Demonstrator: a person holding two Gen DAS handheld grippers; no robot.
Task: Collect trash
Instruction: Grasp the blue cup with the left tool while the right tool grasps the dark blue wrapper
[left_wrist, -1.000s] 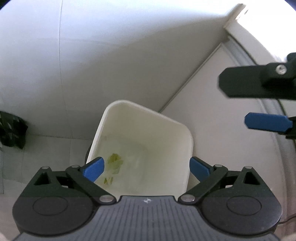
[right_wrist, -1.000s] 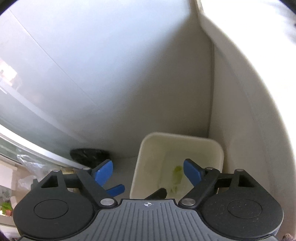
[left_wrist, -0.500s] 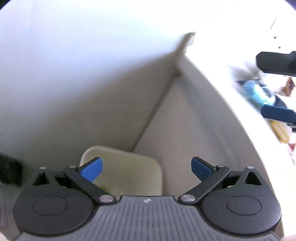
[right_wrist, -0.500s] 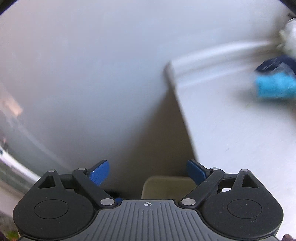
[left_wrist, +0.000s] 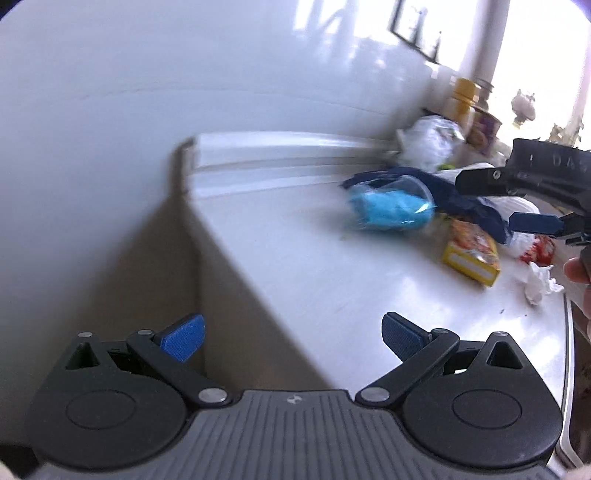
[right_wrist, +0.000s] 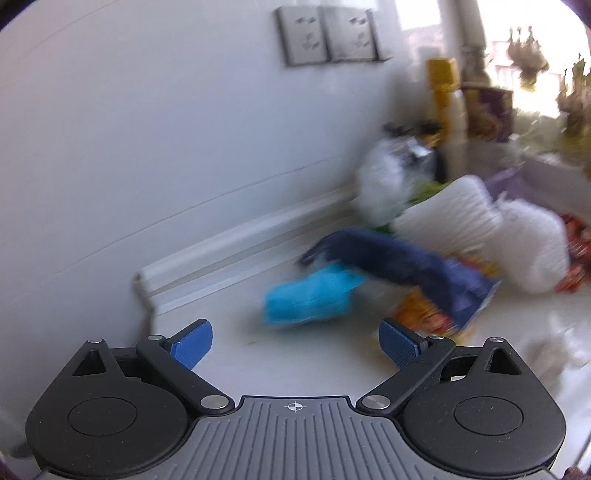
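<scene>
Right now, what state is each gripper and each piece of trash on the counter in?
left gripper: open, empty
right gripper: open, empty
bright blue bag: lying on counter, untouched
yellow snack packet: lying flat
crumpled white tissue: loose near counter edge
dark blue wrapper: draped over the pile

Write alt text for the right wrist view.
The open, empty right gripper points at a blurred pile of trash on a white counter: a bright blue packet nearest, a dark blue bag behind it, and white plastic bags to the right.
</scene>
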